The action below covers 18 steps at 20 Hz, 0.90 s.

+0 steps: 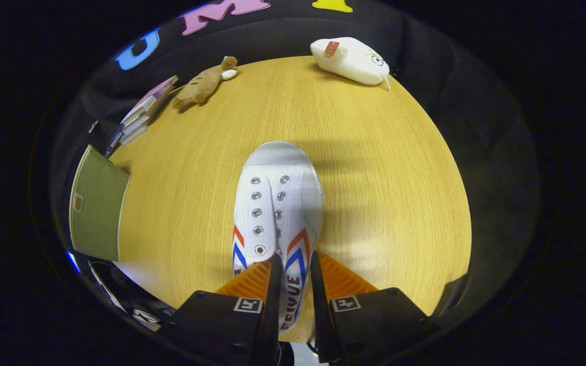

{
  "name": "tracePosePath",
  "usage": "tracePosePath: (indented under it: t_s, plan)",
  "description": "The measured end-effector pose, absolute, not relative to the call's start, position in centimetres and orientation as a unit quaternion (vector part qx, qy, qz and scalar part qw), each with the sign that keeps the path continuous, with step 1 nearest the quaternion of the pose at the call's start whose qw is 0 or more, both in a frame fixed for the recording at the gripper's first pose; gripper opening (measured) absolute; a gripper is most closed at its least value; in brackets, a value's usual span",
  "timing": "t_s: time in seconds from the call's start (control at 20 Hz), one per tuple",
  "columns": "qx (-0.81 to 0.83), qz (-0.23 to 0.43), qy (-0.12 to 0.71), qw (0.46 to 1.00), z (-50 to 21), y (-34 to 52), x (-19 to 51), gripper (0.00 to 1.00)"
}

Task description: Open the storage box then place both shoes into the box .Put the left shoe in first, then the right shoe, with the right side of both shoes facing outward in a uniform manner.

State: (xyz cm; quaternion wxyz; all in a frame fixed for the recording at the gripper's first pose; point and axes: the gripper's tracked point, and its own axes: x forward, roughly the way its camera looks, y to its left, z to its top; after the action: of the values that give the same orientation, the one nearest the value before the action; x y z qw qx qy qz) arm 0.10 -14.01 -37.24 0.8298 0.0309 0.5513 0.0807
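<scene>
claw (293, 264) closed on shoe (276, 203) side wall at bottom centre, toe pointing up frame, desk (374, 168) beneath, white plush (351, 60) upper right

- A round wooden table (374, 168) with a light, yellowish grain spreads across the scene.
- A white plush toy (350, 60), bearing a small red tag and a cartoon eye, lies at the table's far edge.
- A brown plush animal (204, 84) lies stretched out at the far edge too, well apart from the white one.
- A small stack of books (143, 114) sits just beside the brown animal, partly hanging over the table's rim.
- A flat olive-green book (97, 208) lies nearer, at the same side's edge.
</scene>
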Motion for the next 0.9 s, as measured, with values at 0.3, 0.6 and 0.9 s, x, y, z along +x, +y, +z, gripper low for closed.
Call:
tracePosePath:
  t_s: [0.3,0.6,0.9]
  plan:
    - [0.044,0.052,0.550,0.832,-37.0,-14.3,0.3,0.06]
    - [0.080,0.043,0.543,0.835,-33.6,-11.6,-0.3,0.06]
    - [0.122,0.051,0.510,0.850,-26.7,-5.4,-0.1,0.06]
